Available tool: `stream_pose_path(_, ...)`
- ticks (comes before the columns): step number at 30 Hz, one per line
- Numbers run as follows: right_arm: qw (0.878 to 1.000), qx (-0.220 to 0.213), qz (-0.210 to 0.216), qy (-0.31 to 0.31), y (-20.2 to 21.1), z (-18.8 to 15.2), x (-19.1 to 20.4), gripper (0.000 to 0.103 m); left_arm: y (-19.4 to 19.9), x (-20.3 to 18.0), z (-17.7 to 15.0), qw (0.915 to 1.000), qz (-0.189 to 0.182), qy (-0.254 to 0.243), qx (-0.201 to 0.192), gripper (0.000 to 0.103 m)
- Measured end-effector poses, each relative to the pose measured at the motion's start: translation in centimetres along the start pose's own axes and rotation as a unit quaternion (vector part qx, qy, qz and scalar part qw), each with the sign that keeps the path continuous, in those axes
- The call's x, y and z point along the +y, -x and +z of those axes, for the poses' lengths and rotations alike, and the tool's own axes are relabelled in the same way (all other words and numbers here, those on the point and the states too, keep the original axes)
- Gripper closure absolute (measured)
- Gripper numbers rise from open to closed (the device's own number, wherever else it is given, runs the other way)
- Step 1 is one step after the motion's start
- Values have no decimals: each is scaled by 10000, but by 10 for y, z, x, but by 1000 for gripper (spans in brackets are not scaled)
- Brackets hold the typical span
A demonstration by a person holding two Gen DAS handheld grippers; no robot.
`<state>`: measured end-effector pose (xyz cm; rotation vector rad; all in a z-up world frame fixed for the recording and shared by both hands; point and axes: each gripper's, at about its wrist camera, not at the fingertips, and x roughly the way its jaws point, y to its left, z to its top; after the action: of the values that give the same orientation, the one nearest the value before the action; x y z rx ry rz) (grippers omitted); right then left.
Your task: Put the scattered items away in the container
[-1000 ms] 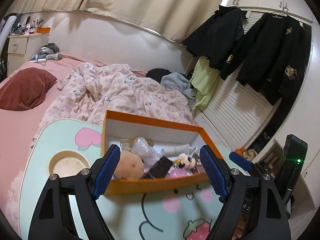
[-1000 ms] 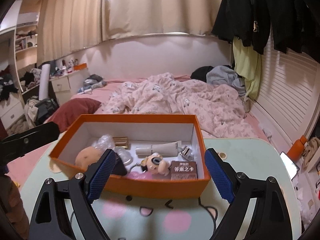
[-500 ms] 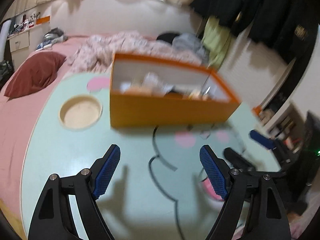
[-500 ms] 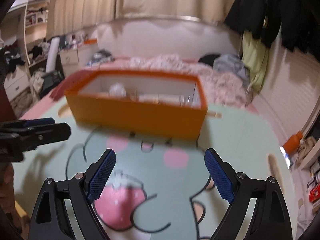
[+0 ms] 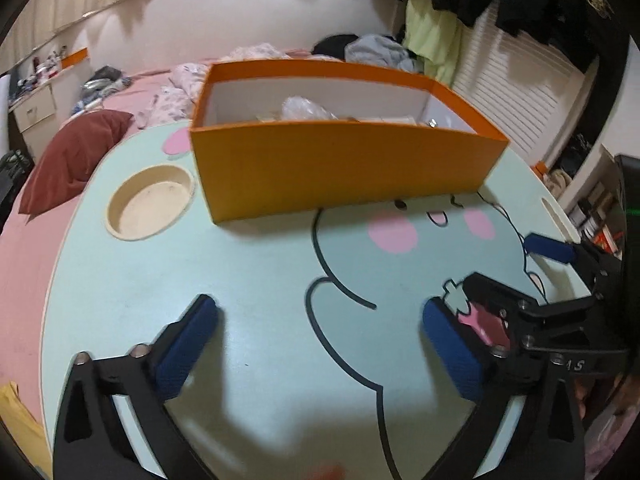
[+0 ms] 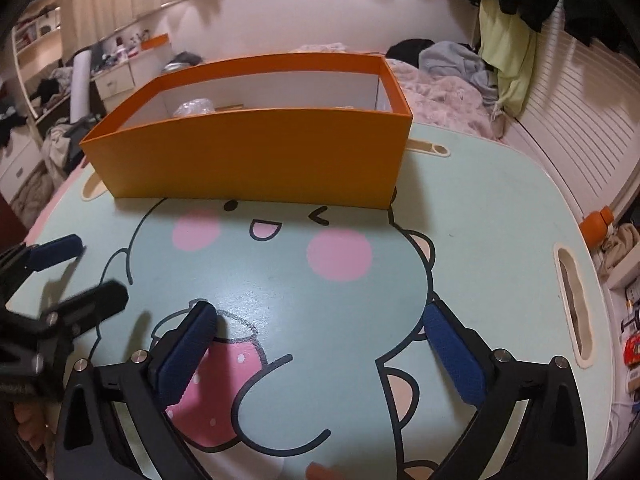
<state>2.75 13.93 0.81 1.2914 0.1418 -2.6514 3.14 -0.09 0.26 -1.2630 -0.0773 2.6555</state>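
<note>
An orange box (image 5: 340,164) stands at the far side of the cartoon-printed table (image 5: 260,280); it also shows in the right wrist view (image 6: 256,160). Its near wall hides most of its contents; only a crinkled clear plastic bag (image 5: 304,110) pokes above the rim. My left gripper (image 5: 320,344) is open and empty, low over the table near its front. My right gripper (image 6: 320,348) is open and empty, also low over the table. Each gripper shows in the other's view: the right one (image 5: 560,280), the left one (image 6: 64,280).
A round cup recess (image 5: 150,202) lies in the table left of the box. A slot handle (image 6: 576,308) runs along the table's right edge. A bed with a dark red pillow (image 5: 76,156) and a pink quilt (image 6: 444,100) lies behind. Clothes hang at the right.
Both grippers have pulled back from over the box and dropped low over the table's front. The box's contents were visible from above and are now mostly hidden behind its wall.
</note>
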Motion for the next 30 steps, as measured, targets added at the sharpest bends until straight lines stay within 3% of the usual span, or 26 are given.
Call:
stream_pose_path(7, 10000, -19, -13, -4, 2, 1, 3, 0, -9, -17, -3, 9979, 419, -455, 165, 0)
stream_pose_path(30, 10000, -43, 9, 17, -1, -1, -2, 0, -18, -35, 1, 9978, 485, -420, 172, 0)
